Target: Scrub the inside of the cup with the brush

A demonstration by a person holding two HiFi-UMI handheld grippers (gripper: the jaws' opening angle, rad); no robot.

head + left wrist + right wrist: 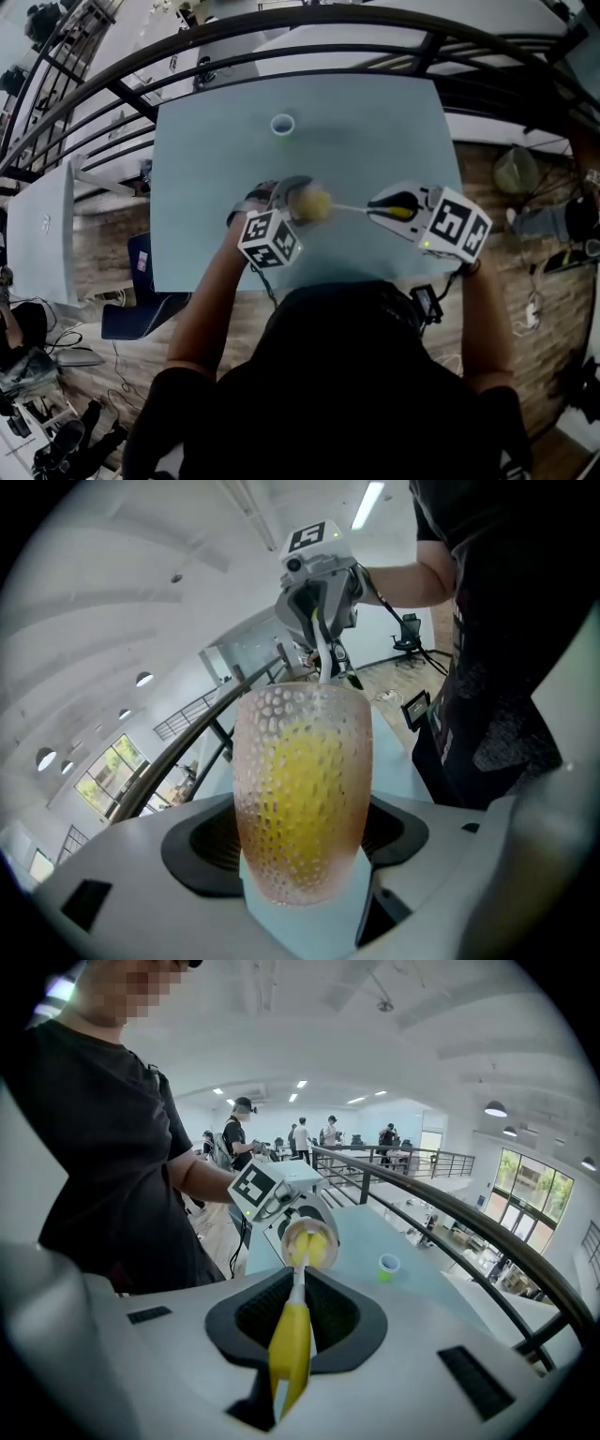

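My left gripper (292, 199) is shut on a clear dimpled cup (300, 794), held off the table with its mouth turned toward the right gripper. The cup (309, 202) shows yellow inside, where the brush's sponge head (309, 1241) sits. My right gripper (386, 206) is shut on the brush's yellow handle (291, 1344). A thin white shaft (352, 209) runs from the handle into the cup. In the left gripper view the right gripper (321, 583) faces me above the cup's rim.
A pale blue table (375, 141) lies under both grippers. A small green cup (282, 125) stands at its far side, also in the right gripper view as a green cup (388, 1266). Dark railings (309, 28) curve beyond the table. Several people stand far off.
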